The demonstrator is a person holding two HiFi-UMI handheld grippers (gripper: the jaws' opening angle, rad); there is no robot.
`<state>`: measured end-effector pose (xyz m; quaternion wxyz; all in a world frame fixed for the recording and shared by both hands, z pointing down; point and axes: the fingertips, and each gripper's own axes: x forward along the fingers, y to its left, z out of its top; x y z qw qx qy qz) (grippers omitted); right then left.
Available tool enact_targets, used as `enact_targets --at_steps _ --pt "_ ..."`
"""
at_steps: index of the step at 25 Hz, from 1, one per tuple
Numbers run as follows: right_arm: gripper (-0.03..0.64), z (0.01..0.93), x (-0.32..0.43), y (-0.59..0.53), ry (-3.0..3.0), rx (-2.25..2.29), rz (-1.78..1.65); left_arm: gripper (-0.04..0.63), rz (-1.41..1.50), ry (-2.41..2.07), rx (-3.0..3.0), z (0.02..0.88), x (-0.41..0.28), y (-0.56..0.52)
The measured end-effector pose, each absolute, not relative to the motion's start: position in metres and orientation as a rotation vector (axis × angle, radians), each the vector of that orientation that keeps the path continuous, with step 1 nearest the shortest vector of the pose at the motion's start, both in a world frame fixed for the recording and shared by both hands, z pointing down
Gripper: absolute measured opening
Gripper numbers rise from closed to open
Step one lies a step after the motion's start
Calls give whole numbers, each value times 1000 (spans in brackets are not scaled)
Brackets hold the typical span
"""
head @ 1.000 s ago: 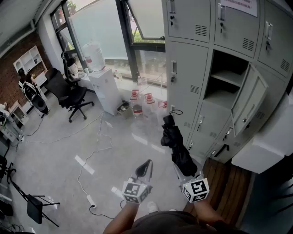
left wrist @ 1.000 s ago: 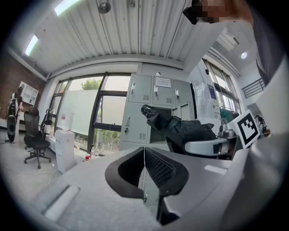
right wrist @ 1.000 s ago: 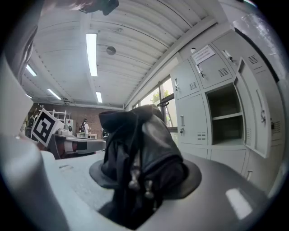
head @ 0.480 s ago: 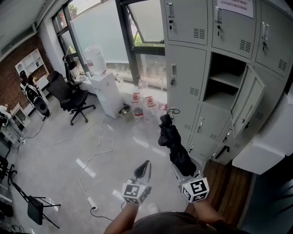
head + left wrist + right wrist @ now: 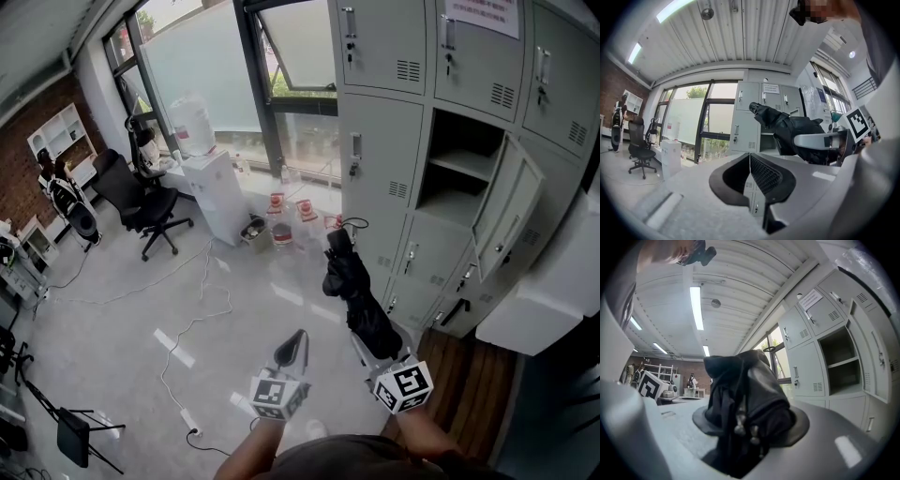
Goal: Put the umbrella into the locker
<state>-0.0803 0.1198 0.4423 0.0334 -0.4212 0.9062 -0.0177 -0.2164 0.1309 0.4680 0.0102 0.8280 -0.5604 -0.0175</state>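
Observation:
A folded black umbrella [image 5: 358, 295] sticks forward and up out of my right gripper [image 5: 375, 349], whose jaws are shut on its lower end. In the right gripper view the umbrella [image 5: 746, 404] bulges between both pads and hides most of what lies ahead. The grey locker bank [image 5: 394, 141] stands ahead and to the right, with one open compartment [image 5: 464, 164] holding a shelf, its door [image 5: 511, 211] swung out to the right. My left gripper [image 5: 295, 347] is held level to the left of the umbrella, jaws closed together on nothing [image 5: 750, 176].
A water dispenser [image 5: 211, 178] with a bottle stands by the window, with several jugs [image 5: 281, 220] on the floor beside it. A black office chair [image 5: 141, 202] and a white cable [image 5: 202, 314] lie on the floor at left. A white box [image 5: 544, 291] sits at right.
My right gripper has lifted the umbrella slightly, its tip now a little higher against the lockers. The left gripper has stayed put.

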Motion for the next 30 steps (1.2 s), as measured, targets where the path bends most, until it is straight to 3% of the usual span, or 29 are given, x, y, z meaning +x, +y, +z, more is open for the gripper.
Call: enact_targets --at_steps 17,30 --pt "233 445 -118 90 2761 -1384 -35 6 -80 -1672 2657 469 -257 90" --pt "232 445 -109 43 2739 -1461 -7 6 -36 -1604 2693 473 -252 51"
